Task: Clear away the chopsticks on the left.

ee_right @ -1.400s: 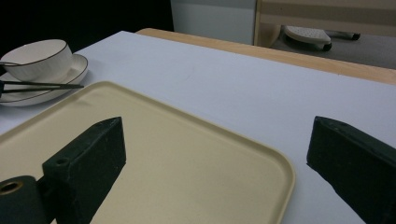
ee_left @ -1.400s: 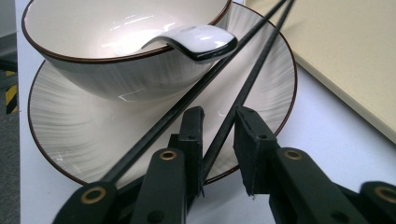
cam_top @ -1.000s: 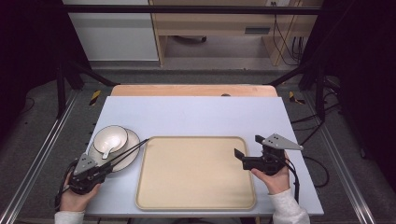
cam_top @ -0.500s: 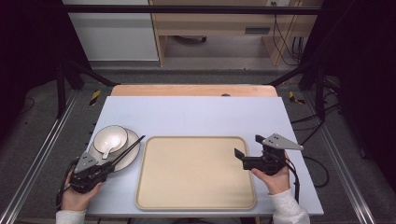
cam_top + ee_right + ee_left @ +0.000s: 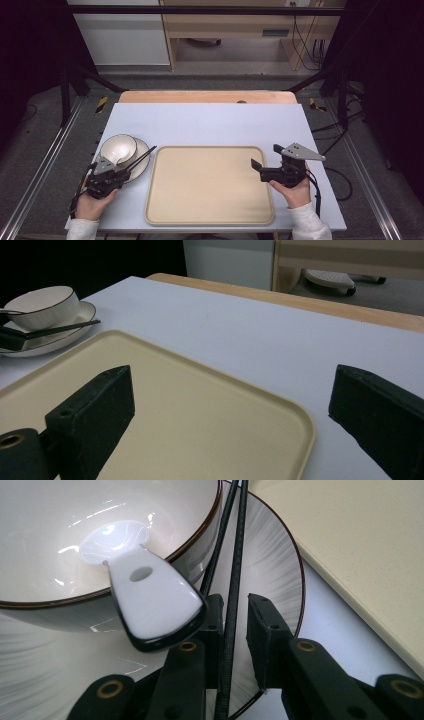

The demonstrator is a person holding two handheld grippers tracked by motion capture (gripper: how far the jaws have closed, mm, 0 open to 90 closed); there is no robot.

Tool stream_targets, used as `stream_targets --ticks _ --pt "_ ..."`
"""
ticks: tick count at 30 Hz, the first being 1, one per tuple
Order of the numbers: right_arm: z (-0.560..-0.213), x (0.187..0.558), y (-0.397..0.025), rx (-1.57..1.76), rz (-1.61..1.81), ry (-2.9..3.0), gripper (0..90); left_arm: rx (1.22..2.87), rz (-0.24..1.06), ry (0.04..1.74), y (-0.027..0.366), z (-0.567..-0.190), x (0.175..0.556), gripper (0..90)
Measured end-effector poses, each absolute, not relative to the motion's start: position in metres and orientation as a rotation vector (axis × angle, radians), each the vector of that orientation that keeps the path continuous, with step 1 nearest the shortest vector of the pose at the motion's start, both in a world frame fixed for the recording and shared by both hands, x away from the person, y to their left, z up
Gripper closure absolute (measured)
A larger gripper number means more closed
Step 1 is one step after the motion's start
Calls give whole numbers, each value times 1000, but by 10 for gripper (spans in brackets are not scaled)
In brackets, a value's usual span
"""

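A white bowl stands on a plate at the table's left. In it lies a white spoon, handle toward me. Dark chopsticks rest across the plate's rim. My left gripper is low over the plate; one chopstick runs through the narrow gap between its jaws, with a sliver of room at the right jaw. To the right lies a beige tray. My right gripper hovers over the tray's right edge, jaws wide apart and holding nothing.
The pale table top has a wooden strip along its far edge. Beyond it are a grey floor, dark frame legs and a cabinet. Cables lie on the floor at the right.
My left gripper has slid a little forward and right along the chopsticks. The right gripper has stayed put.
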State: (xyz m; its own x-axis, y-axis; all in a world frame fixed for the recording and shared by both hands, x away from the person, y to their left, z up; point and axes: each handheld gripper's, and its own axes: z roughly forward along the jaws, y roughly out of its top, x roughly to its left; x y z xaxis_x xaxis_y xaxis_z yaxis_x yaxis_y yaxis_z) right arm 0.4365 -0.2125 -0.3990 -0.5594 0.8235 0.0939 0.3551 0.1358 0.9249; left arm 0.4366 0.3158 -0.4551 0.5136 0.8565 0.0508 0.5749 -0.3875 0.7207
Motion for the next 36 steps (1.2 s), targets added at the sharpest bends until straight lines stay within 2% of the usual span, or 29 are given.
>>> stream_targets --ticks 9,23,36 --pt "-399 437 -212 1127 1414 1978 44 2108 561 1161 313 -454 435 851" --pt "-397 435 -215 1129 1426 1965 37 2053 583 1119 301 -436 418 853" --pt "-395 434 -218 1132 1433 1954 36 1953 630 1130 270 -423 399 853"
